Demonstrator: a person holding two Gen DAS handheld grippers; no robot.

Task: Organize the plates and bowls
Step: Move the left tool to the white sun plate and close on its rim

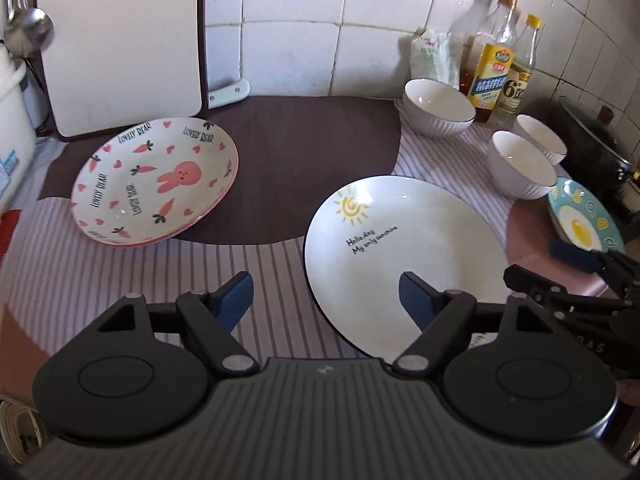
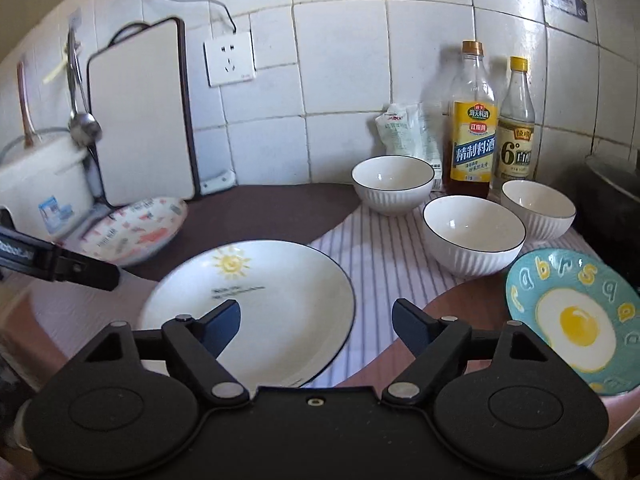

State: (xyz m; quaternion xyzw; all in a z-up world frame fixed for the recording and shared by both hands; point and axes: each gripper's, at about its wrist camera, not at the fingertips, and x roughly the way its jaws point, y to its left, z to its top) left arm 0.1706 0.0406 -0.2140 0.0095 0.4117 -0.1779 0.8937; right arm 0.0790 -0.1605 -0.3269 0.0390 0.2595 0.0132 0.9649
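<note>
Kitchen counter covered by a striped cloth, bearing a sun plate, rabbit plate, egg plate, three white bowls and two bottles.

Black grippers, blue-padded fingers, silver pivot screws.

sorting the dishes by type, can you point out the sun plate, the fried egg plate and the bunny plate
sun plate (image 2: 280,312), right wrist view, bare white centre
fried egg plate (image 2: 576,320), right wrist view, on the painted yolk
bunny plate (image 1: 180,176), left wrist view, on the pink bunny
</note>
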